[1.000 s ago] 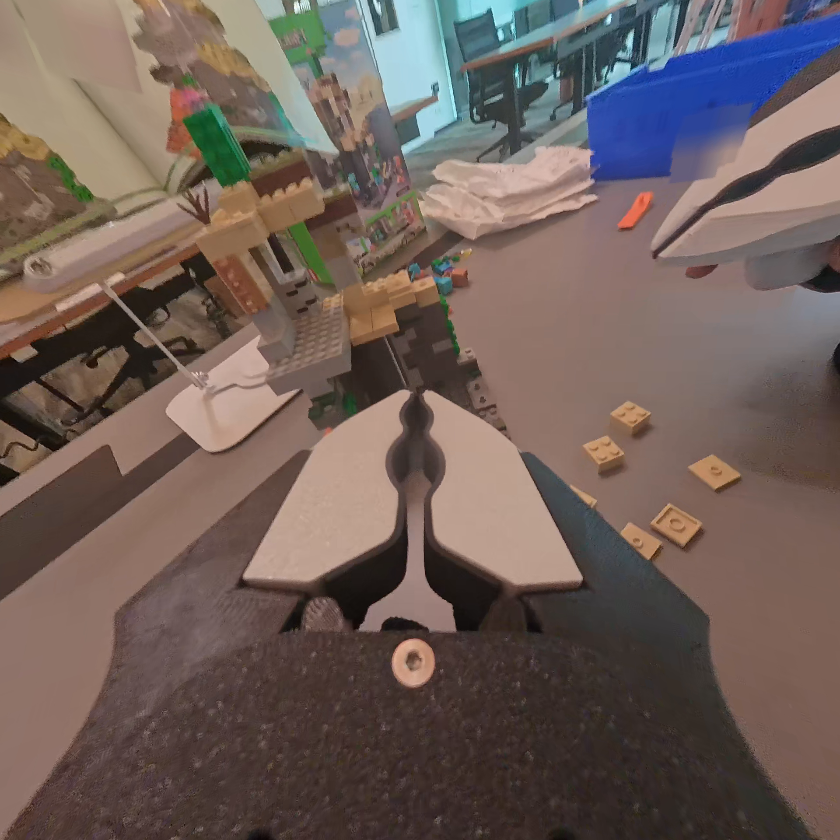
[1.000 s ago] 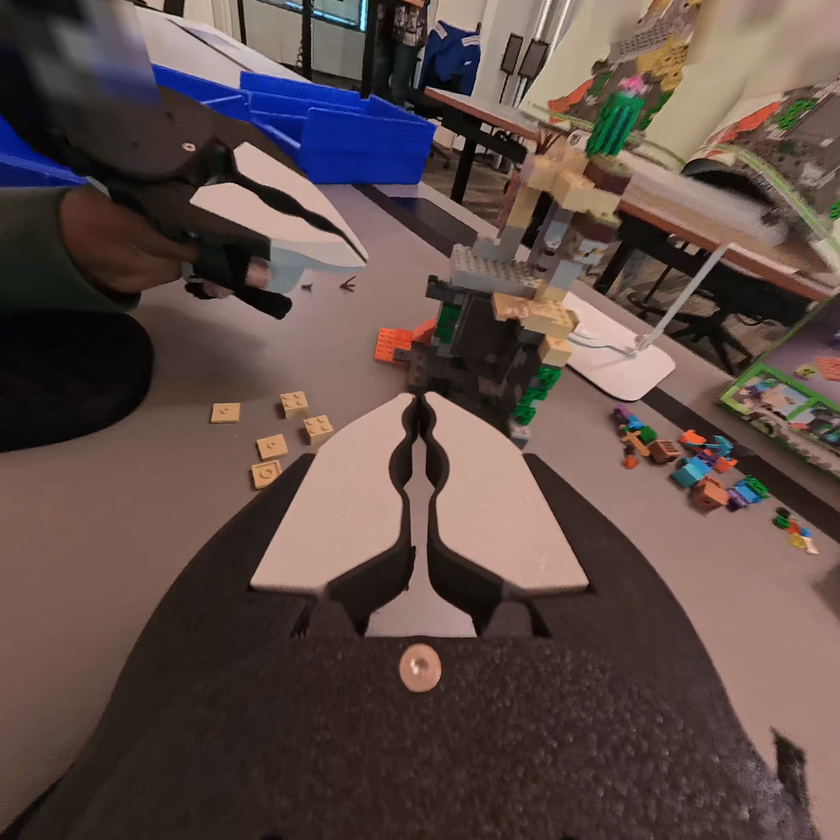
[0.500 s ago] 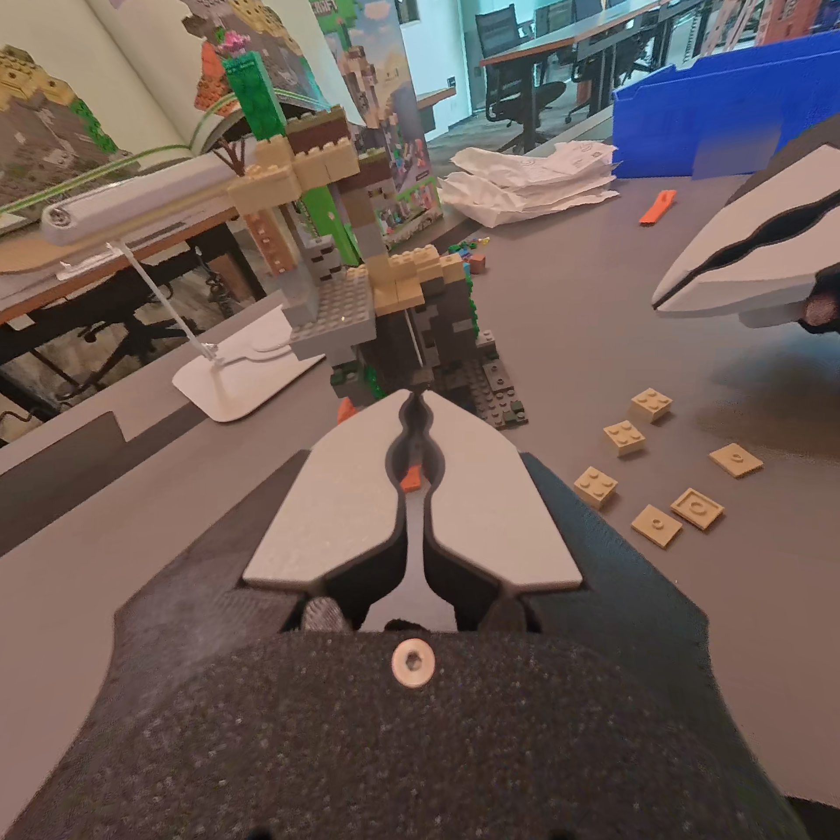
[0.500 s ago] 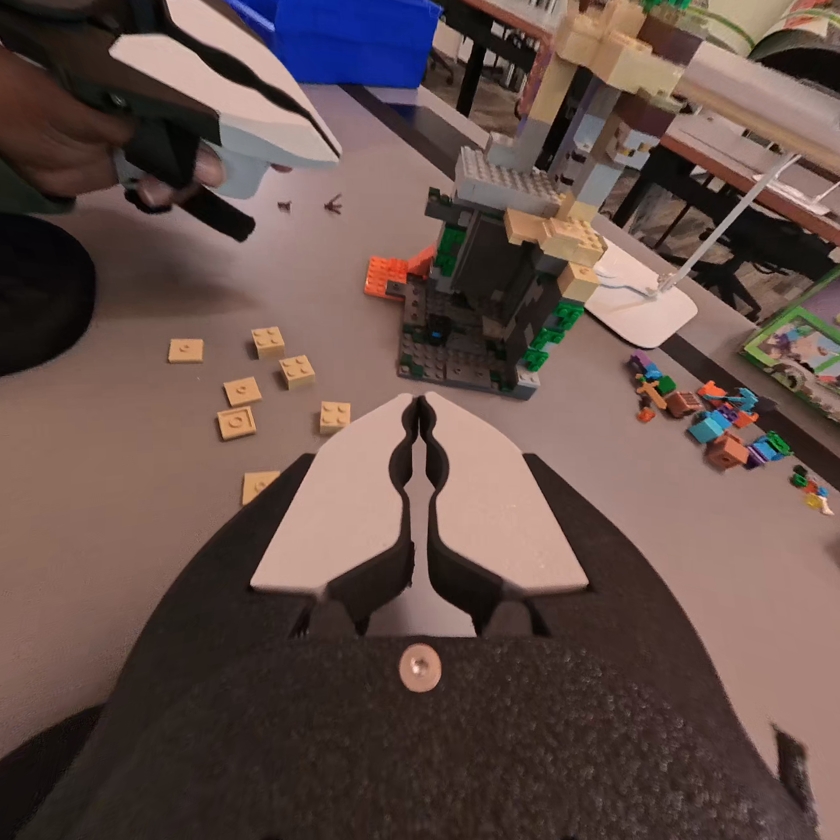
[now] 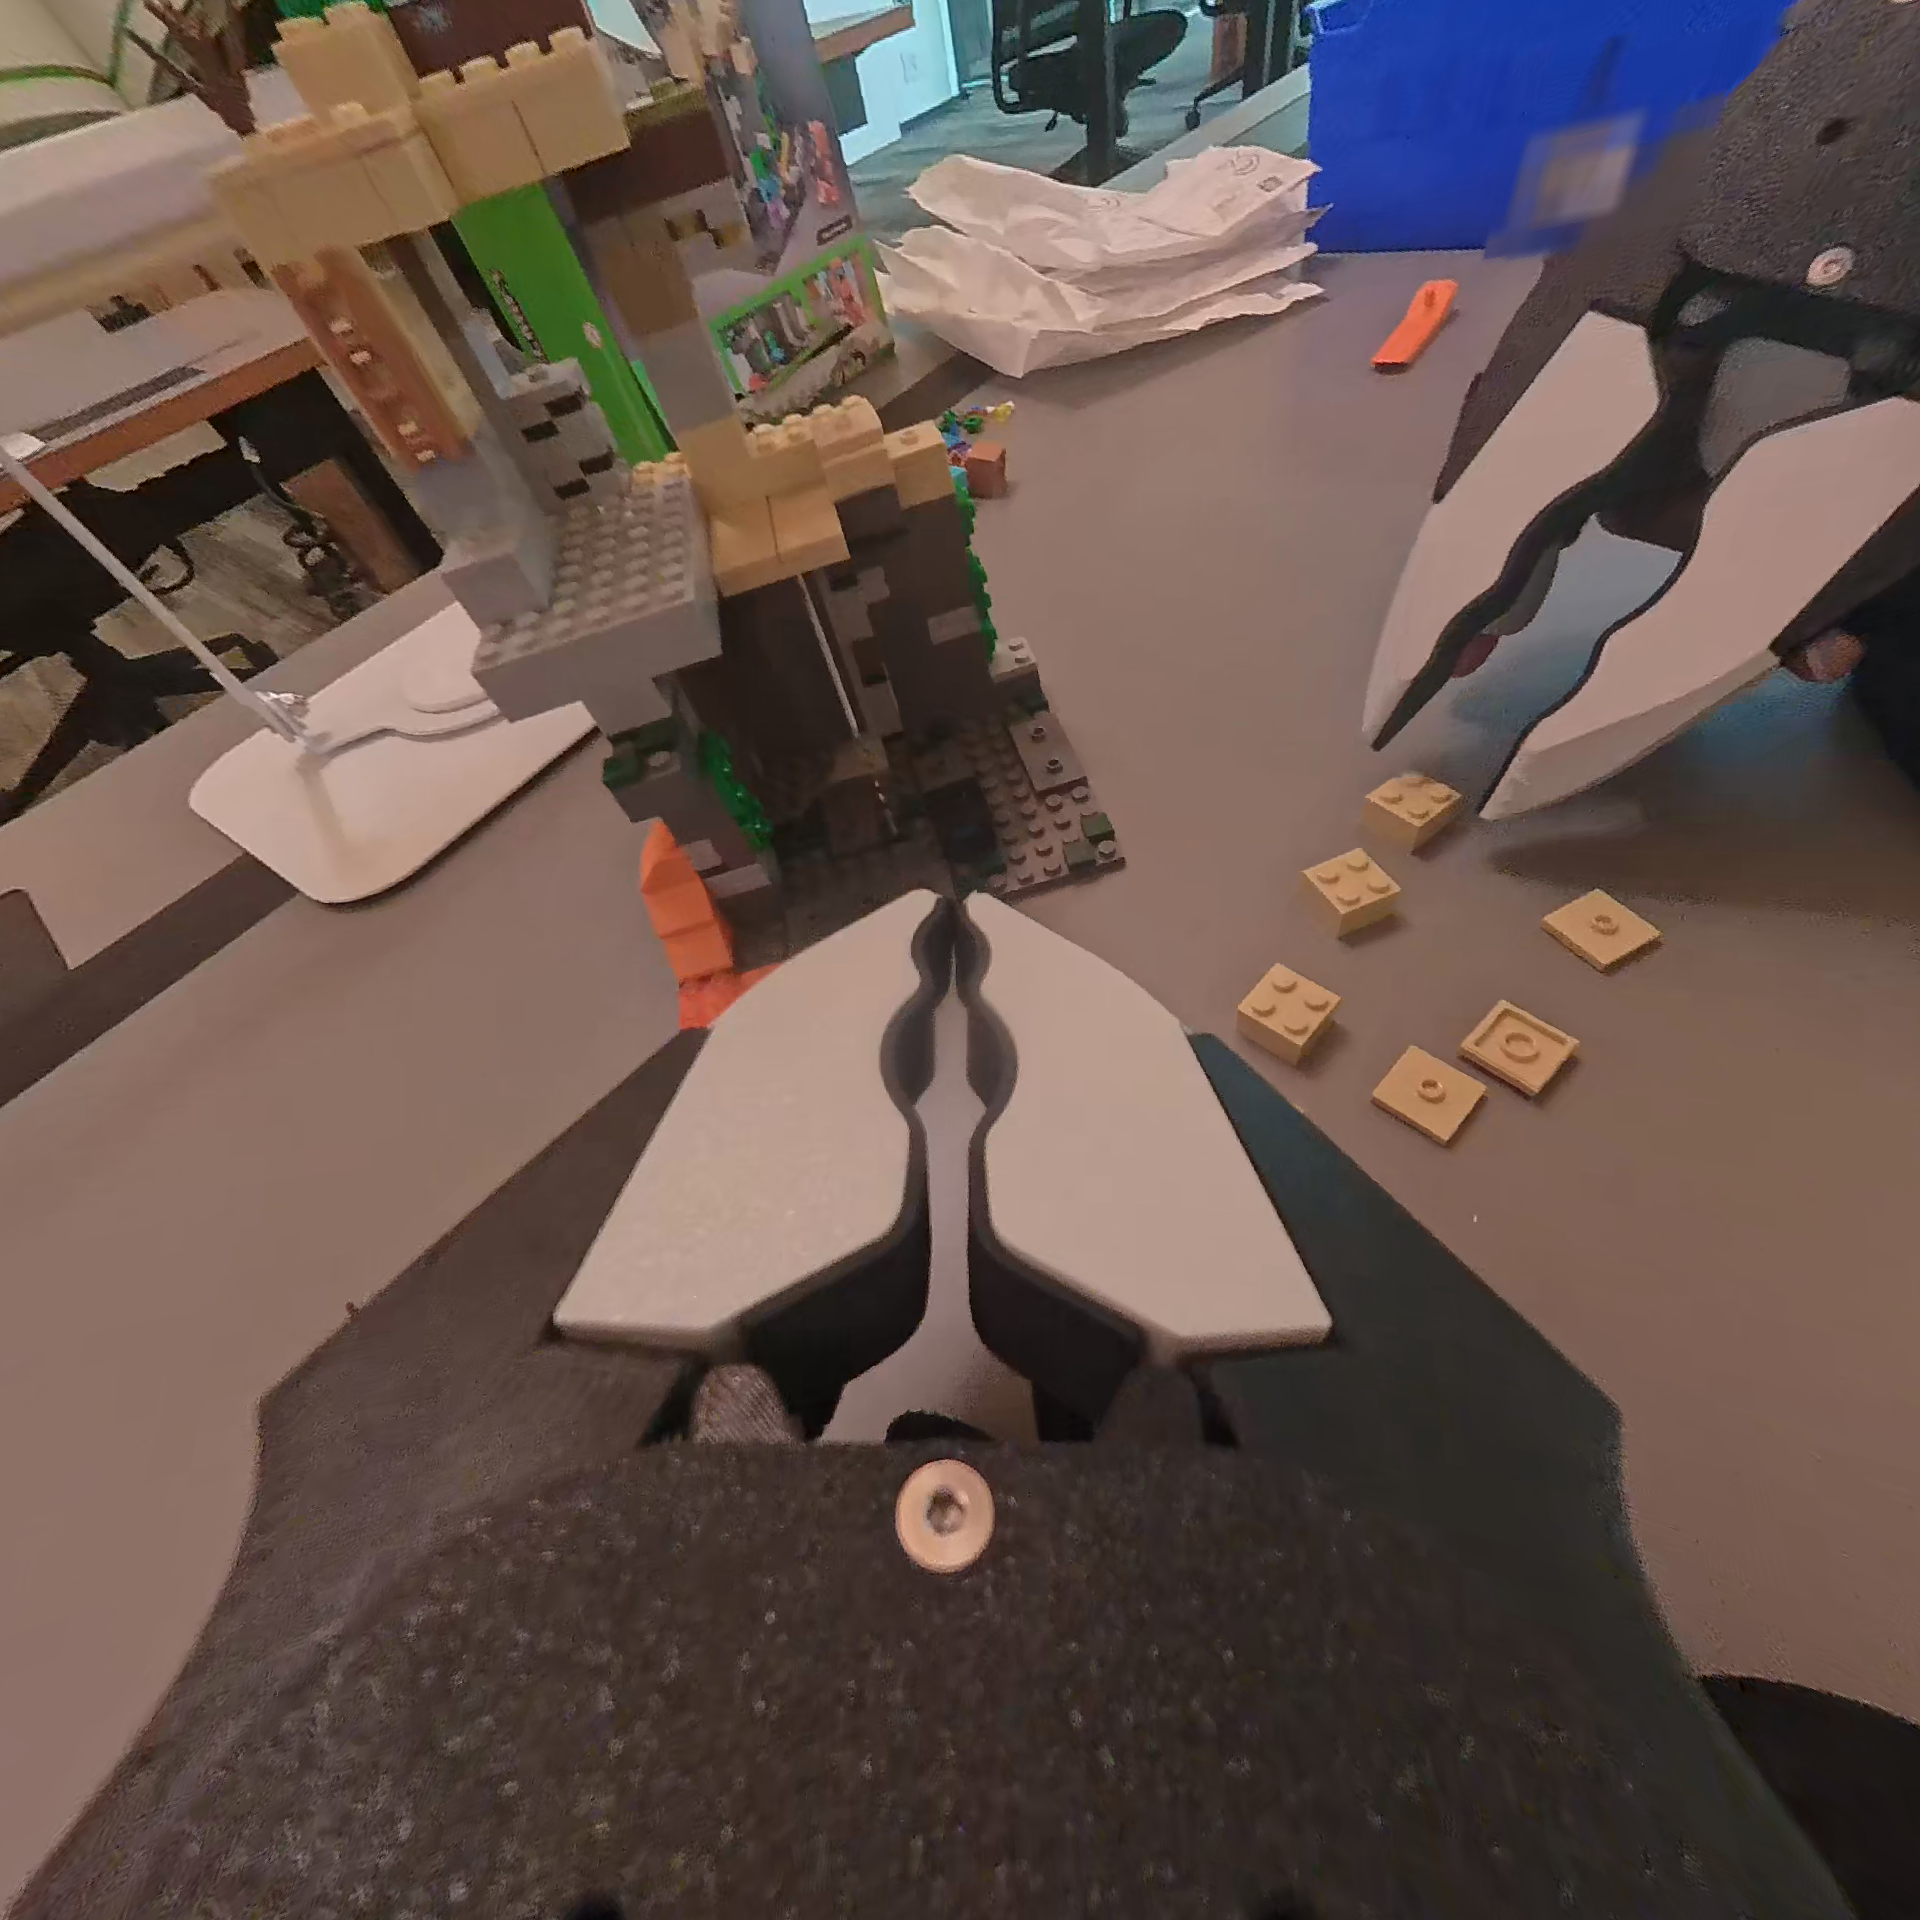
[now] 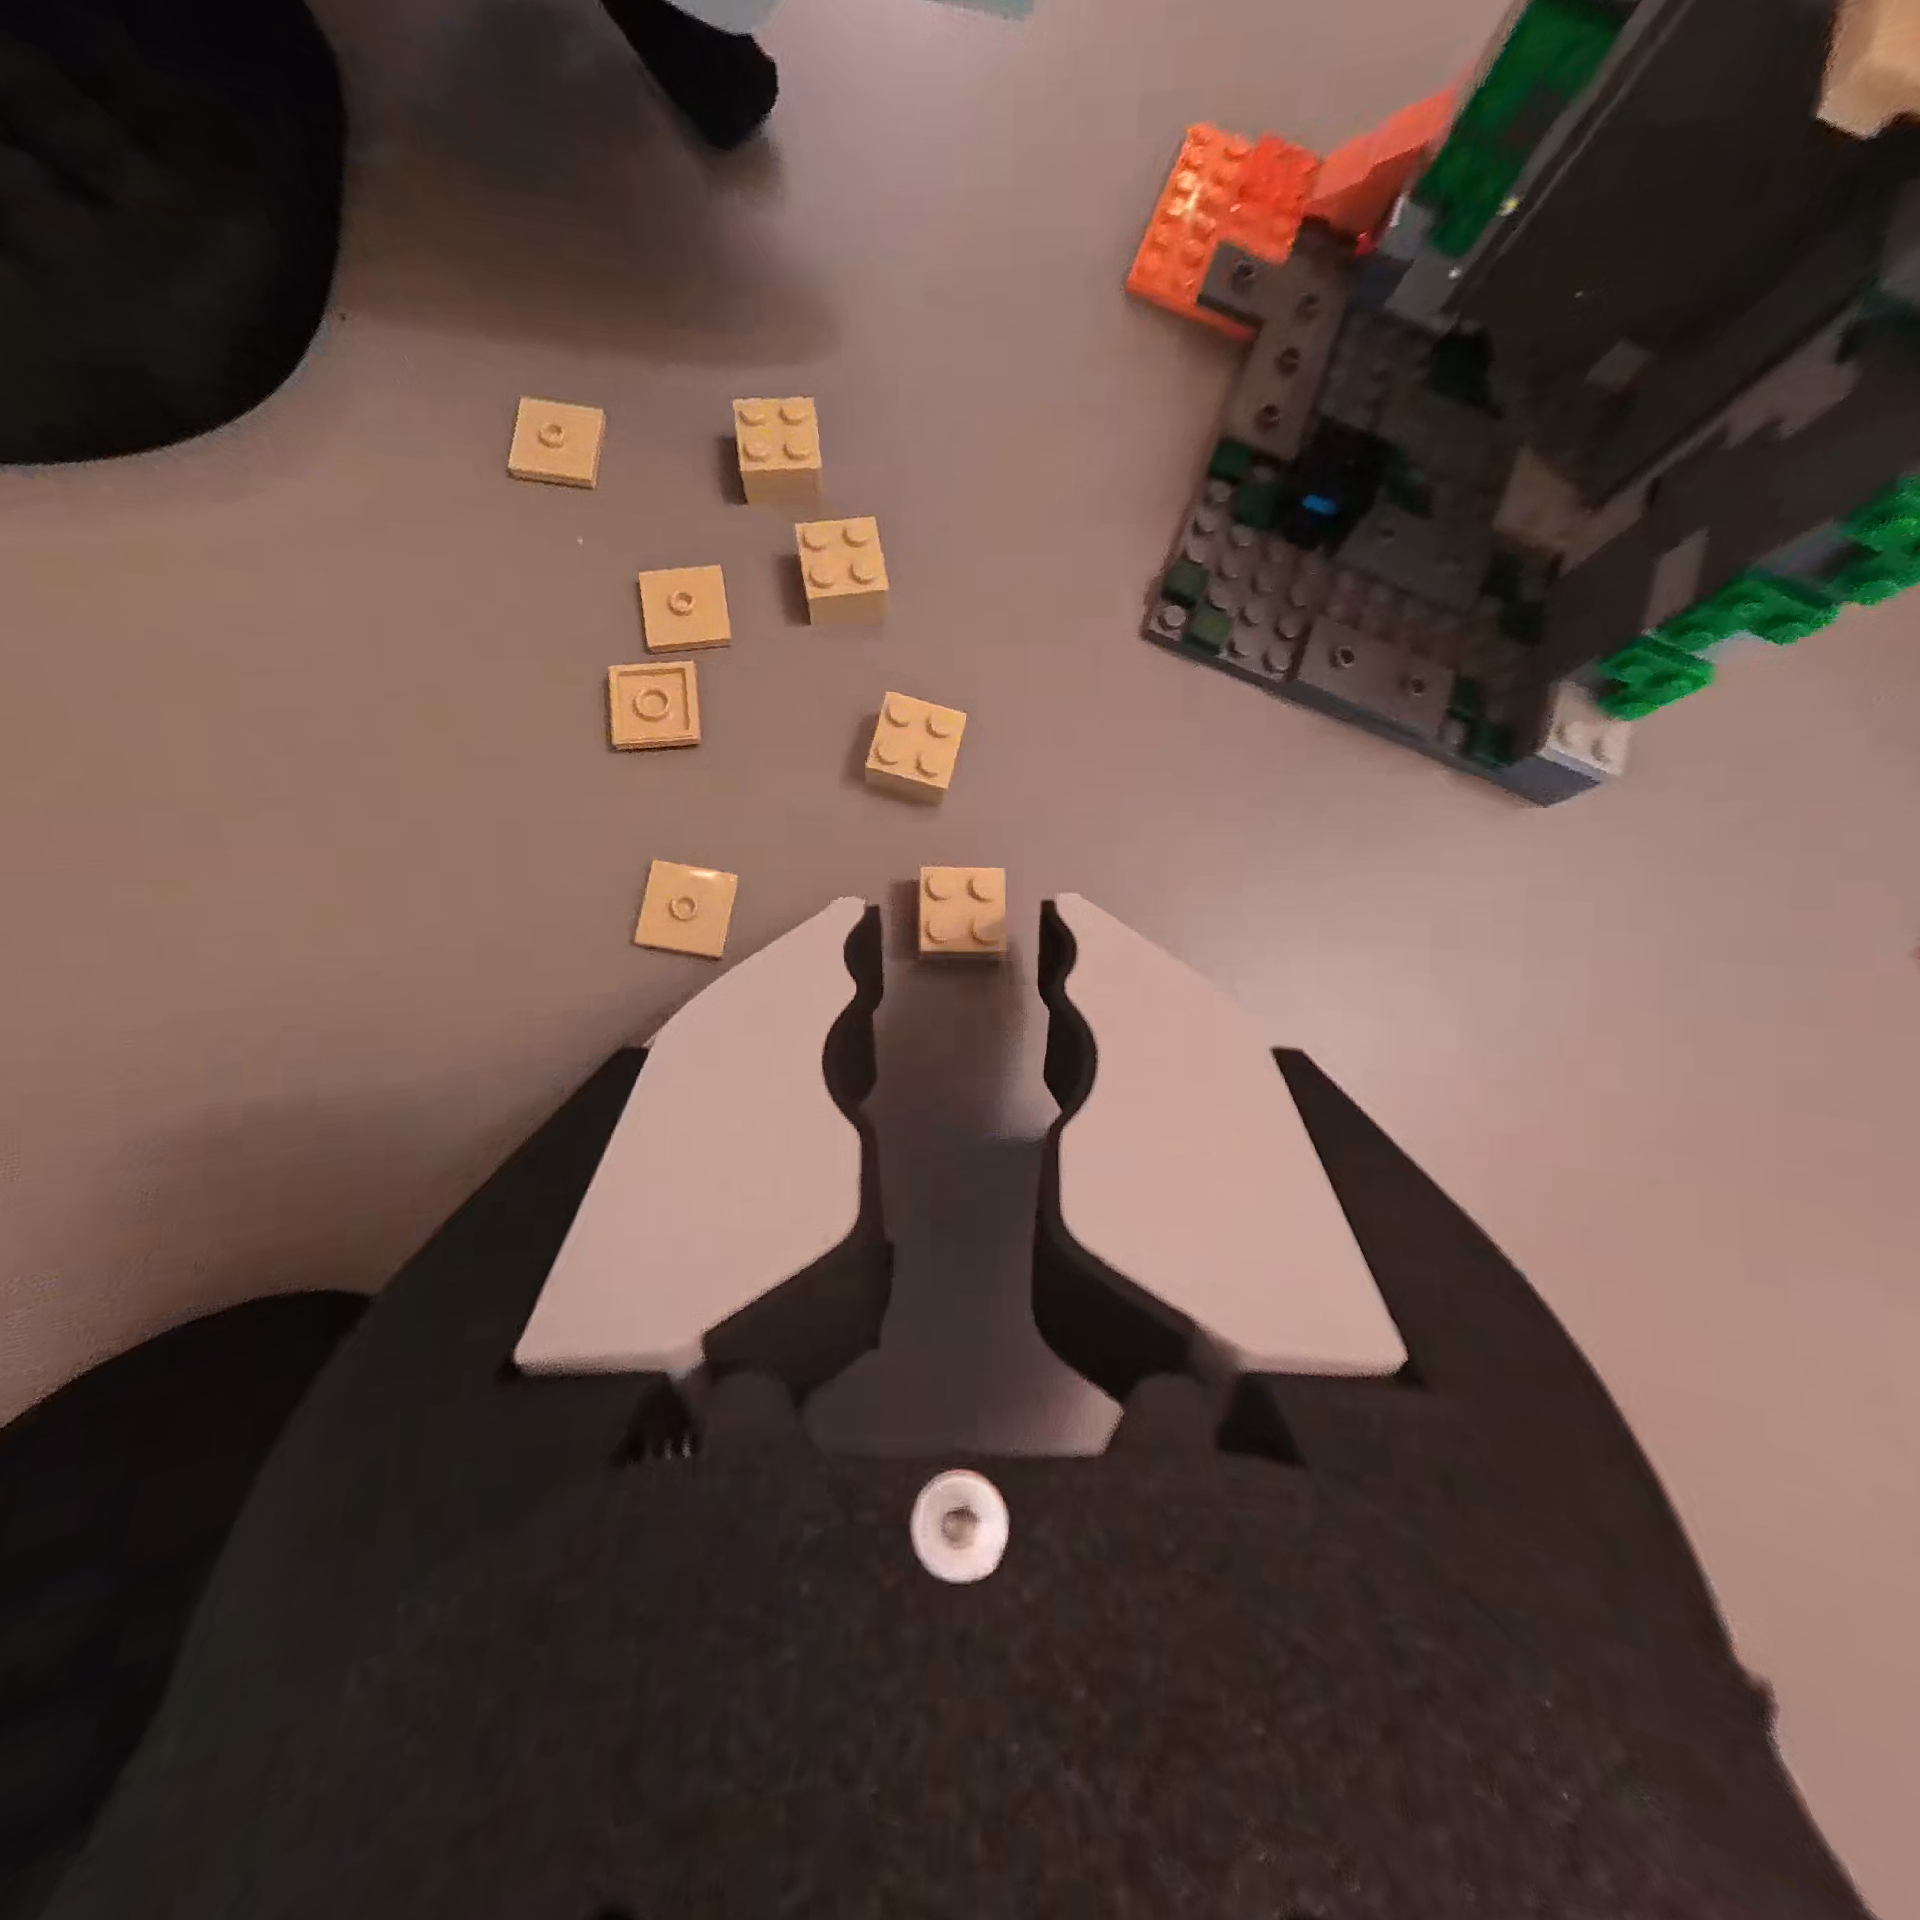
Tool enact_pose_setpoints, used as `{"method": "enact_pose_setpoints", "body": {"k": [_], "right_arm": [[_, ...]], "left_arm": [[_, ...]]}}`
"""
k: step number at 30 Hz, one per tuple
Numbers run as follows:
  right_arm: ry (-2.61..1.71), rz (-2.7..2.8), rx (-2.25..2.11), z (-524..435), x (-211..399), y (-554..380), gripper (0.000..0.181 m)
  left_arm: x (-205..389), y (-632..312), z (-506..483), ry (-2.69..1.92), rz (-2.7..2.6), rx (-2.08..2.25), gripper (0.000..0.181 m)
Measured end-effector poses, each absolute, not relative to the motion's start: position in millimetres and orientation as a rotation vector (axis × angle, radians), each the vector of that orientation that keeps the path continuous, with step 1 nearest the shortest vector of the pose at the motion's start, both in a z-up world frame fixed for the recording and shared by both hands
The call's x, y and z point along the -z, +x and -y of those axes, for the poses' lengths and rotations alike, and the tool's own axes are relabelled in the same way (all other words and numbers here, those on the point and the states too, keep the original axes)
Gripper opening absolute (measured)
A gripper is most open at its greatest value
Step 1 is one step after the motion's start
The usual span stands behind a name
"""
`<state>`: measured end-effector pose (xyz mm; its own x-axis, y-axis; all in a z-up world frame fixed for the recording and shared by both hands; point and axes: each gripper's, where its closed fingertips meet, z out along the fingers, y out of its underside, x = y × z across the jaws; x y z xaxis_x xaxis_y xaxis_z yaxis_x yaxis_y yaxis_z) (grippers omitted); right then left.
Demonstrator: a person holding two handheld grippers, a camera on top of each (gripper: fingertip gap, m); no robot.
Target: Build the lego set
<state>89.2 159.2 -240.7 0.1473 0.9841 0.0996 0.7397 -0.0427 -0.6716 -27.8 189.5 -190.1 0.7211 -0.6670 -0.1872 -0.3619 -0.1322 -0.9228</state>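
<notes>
Tongs of the right gripper point(image 6: 961, 914) stand spread, angled down at the worktop point(image 6: 1195, 1039), with a tan two-by-two brick point(image 6: 962, 910) lying studs-up in the gap at their tips; neither finger appears to touch it, though motion blur leaves this uncertain. The left tongs point(image 5: 951, 920) are closed on nothing, tips together, and point at the foot of the partly built model point(image 5: 821, 623), which stands on its dark grey baseplate.

The brick sits nearest the right tongs in a loose scatter of tan pieces: three more bricks point(image 6: 842, 569) farther out and four flat tiles point(image 6: 685, 908) to the side. Beyond them rises the model, with orange plates point(image 6: 1221, 223) at its base.

Handling, as a judgement: the brick is a small, light, rigid plastic block with smooth, somewhat slippery walls. The best hold would be across two opposite flat sides, low enough to leave the studs free and the underside open for pressing on. An off-centre pinch could let it twist or squirt out. The tall, narrow model looks liable to tip or shed parts under pressing force.
</notes>
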Motion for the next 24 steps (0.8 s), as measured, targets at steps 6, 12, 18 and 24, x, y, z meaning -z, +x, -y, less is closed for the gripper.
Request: {"method": "enact_pose_setpoints", "body": {"k": [6, 12, 18, 24], "right_arm": [[-1.847, 1.76, -0.491, -157, 249, 84, 0.016], [-1.811, 1.85, -0.478, -146, 249, 82, 0.016], [-1.798, 1.84, -0.478, -144, 250, 80, 0.018], [-1.792, 1.817, -0.506, -142, 245, 80, 0.02]], "left_arm": [[192, -24, -188, -1.74, -0.836, 0.352, 0.0], [185, -25, -186, -1.731, -0.835, 0.347, 0.0], [183, -20, -183, -1.7, -0.857, 0.367, 0.0], [183, -20, -183, -1.704, -0.855, 0.354, 0.0]]}}
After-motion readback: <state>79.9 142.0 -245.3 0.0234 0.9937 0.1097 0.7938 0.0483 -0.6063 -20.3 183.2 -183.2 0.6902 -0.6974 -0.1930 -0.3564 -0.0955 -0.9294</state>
